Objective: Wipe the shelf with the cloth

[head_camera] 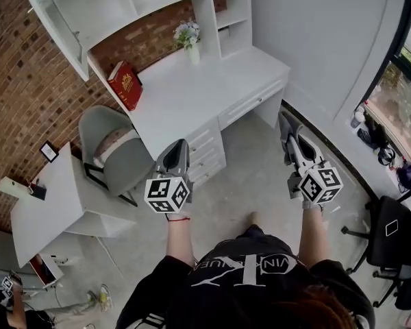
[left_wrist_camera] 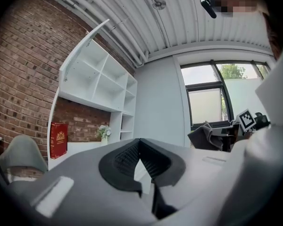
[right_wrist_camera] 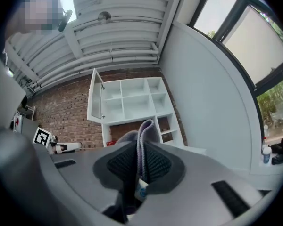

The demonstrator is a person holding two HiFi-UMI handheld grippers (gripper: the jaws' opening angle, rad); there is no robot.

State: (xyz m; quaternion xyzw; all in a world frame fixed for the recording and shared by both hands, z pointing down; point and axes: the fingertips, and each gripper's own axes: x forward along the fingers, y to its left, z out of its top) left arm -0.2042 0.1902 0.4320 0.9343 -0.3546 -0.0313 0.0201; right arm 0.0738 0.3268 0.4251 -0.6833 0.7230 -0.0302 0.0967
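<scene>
A white shelf unit (head_camera: 96,5) stands over a white desk (head_camera: 192,88) against the brick wall, some way ahead of both grippers. My right gripper (right_wrist_camera: 144,142) is shut on a folded grey-lilac cloth (right_wrist_camera: 142,131), which sticks up between its pads. In the head view the right gripper (head_camera: 288,125) is held in the air at the right, and the left gripper (head_camera: 177,157) in the air at the left. My left gripper (left_wrist_camera: 139,142) is shut, its tips meeting with nothing between them. The shelf (left_wrist_camera: 99,84) (right_wrist_camera: 132,100) has open compartments and one glass door swung open.
A red book (head_camera: 125,84) leans at the desk's left and a vase of flowers (head_camera: 188,40) stands by the shelf column. A grey chair (head_camera: 113,149) and a small white table (head_camera: 48,204) lie to the left. A black office chair (head_camera: 390,245) stands by the window, right.
</scene>
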